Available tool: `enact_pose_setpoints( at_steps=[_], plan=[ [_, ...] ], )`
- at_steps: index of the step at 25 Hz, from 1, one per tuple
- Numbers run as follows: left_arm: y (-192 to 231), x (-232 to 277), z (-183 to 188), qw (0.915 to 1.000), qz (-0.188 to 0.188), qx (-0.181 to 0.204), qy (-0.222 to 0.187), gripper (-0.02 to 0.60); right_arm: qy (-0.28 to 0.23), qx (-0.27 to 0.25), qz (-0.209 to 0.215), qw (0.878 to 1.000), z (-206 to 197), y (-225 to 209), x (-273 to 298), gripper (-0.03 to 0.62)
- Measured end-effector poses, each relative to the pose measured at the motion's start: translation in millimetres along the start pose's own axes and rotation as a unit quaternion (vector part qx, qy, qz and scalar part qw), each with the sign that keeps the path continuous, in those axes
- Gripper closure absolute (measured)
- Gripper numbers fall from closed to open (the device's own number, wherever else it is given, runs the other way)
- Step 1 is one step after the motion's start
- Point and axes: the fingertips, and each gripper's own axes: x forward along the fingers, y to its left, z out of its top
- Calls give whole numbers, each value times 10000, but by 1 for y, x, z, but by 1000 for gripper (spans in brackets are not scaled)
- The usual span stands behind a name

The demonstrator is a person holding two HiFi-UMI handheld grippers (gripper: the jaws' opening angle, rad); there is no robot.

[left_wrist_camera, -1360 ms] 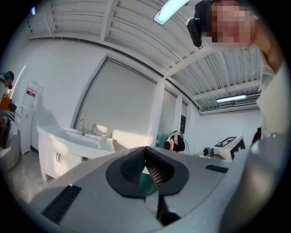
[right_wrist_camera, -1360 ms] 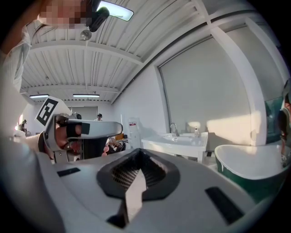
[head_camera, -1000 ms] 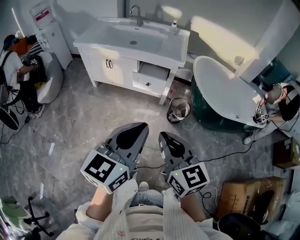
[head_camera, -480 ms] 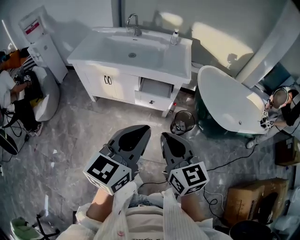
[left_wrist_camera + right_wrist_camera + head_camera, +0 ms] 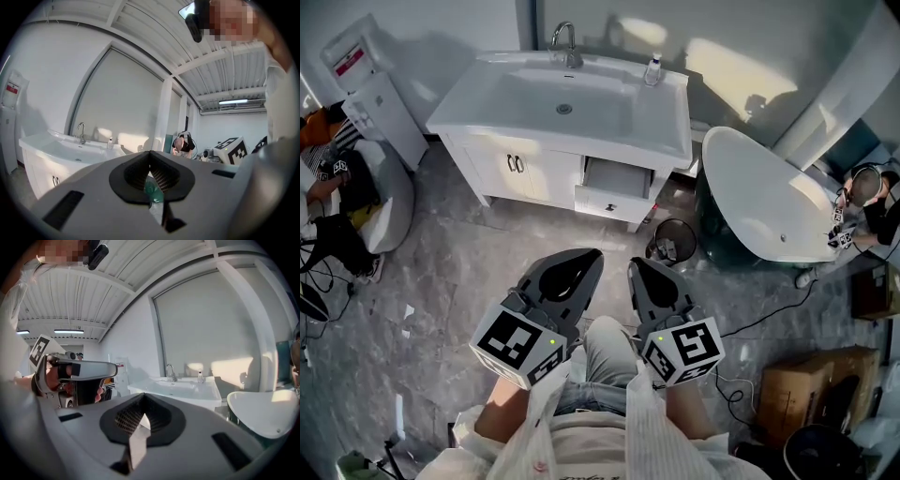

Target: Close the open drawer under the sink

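Head view: drawer (image 5: 615, 186) open blw sink (image 5: 667, 120).

Left gripper (image 5: 574, 265): sitting low at the left of the head view, pointing forward and leaning slightly inward; jaws pressing together at the tips, gripping nothing
Right gripper (image 5: 645, 277): riding just beside the left one, pointing forward; jaws meeting at the tips, holding nothing
Marker cubes: left cube (image 5: 517, 342) and right cube (image 5: 682, 349) facing up toward the head camera
Forearms: left forearm (image 5: 500, 412) and right forearm (image 5: 692, 424) reaching out close together; light sleeves (image 5: 546, 394) covering the inner sides
Knee (image 5: 607, 339): showing between the two cubes
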Motion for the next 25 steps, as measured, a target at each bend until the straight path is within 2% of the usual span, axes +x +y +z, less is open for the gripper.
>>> enact_pose_setpoints(
  at_steps=[13,19,25],
  plan=[
    [58,31,5,9999,121,-65,18,566,231,39,53,9997,-2,-25,64,585],
    [93,80,10,9998,121,-77,112,566,298,104,55,9995,5,-62,108,585],
    [130,141,30,9999,97,-63,116,566,312,42,131,9994,30,-104,159,585]
  ],
)
